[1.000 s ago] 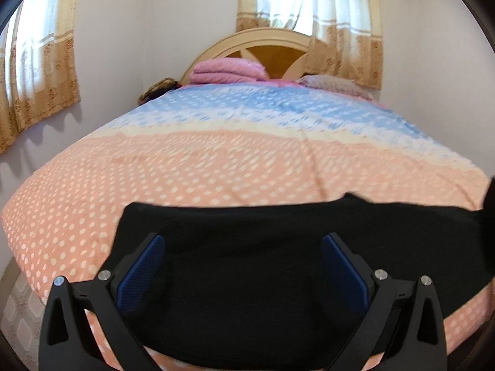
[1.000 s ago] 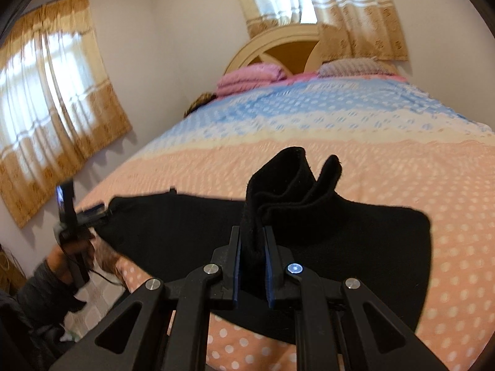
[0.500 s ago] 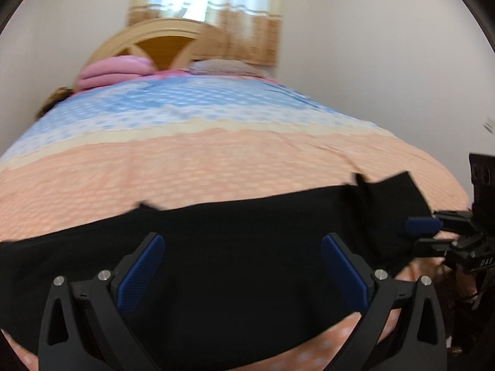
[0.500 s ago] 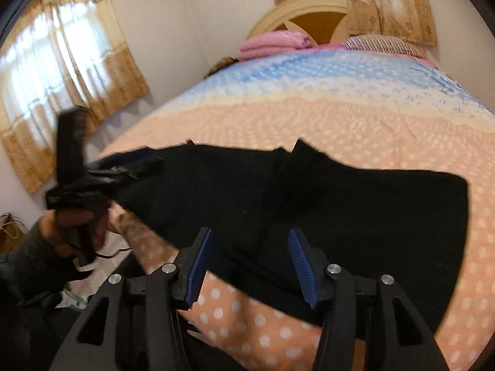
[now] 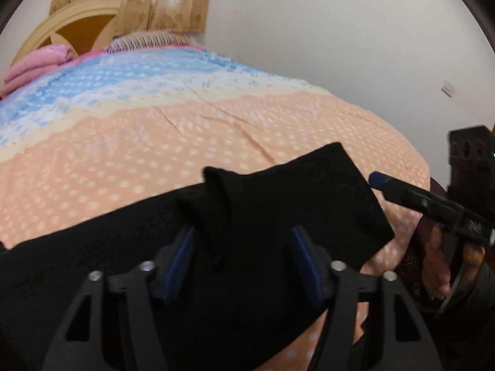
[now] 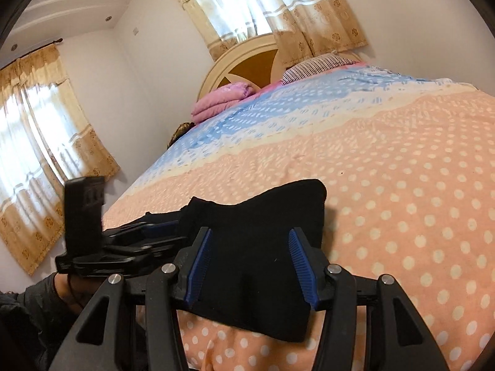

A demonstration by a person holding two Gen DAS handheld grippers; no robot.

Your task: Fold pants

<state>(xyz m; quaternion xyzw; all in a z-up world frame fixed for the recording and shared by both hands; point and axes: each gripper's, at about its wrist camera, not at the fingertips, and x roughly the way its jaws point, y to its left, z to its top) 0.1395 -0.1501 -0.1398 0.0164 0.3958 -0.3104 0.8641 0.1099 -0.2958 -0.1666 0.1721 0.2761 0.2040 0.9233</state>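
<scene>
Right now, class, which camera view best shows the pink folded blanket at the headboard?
The right wrist view: the pink folded blanket shows whole, its stacked folds clear against the headboard. The left wrist view catches it only at the picture's left edge, blurrier.

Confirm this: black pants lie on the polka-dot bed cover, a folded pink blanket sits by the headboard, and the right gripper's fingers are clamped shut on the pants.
Wrong on the grip. The right wrist view shows the right gripper with its blue fingers apart, straddling the black pants unclamped. The pink blanket and bed cover are right.

Both wrist views look close across the bed toward its headboard, seemingly sharing the pants.
</scene>
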